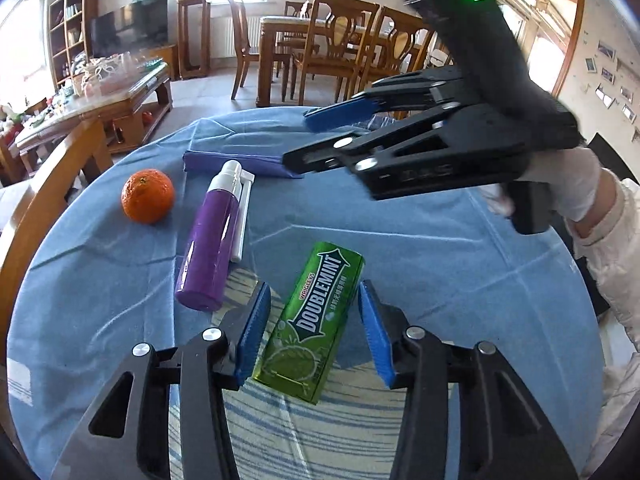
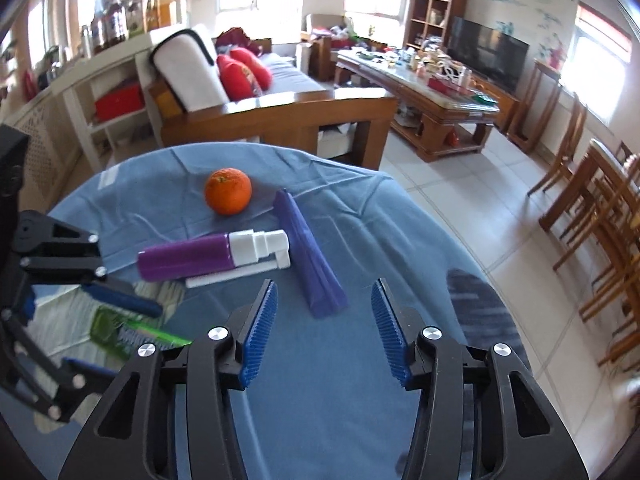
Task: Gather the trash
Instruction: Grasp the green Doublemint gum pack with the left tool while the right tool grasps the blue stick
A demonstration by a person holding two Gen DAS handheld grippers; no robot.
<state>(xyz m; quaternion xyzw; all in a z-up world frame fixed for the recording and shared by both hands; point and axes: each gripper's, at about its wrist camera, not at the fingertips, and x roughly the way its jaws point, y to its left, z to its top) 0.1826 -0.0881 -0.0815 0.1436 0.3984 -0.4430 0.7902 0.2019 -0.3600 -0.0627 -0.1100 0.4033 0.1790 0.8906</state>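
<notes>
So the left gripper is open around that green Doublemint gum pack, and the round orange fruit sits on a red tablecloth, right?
Not quite: the tablecloth is blue, not red, as the left wrist view shows. The left gripper is indeed open around the green Doublemint gum pack, and the round orange fruit sits on that cloth.

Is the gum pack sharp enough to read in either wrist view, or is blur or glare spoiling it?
Left wrist view: gum pack is sharp, label readable, between the open left gripper. Right wrist view: same pack is smeared by motion blur; windows blown out.
</notes>
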